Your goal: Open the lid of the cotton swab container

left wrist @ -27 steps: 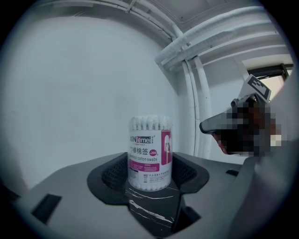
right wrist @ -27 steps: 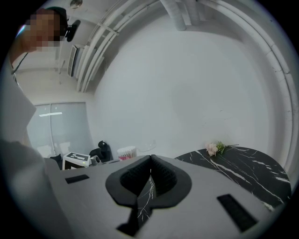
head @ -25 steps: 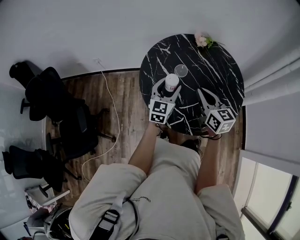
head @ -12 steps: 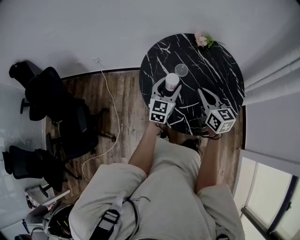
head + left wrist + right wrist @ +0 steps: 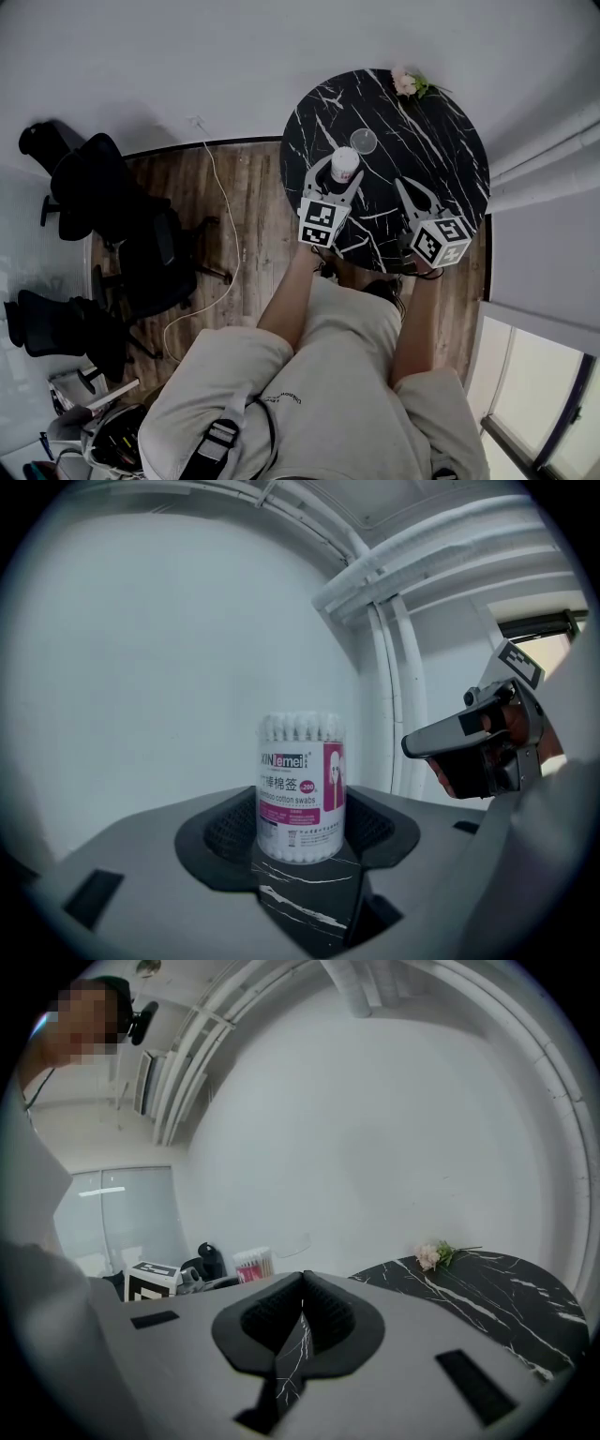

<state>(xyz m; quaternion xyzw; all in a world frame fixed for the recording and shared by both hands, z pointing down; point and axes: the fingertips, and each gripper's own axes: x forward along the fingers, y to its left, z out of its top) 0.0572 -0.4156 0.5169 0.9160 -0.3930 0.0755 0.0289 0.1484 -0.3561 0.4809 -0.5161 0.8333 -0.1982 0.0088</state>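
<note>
Clamping cotton swab container, left hand-held gripper, right hand-held gripper jaws together, empty.

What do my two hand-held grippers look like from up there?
The left hand-held gripper and right hand-held gripper have grey jaws lined with black ribbed pads. Each carries a white cube with black square markers: left cube, right cube. The person wears a pale beige top.
</note>
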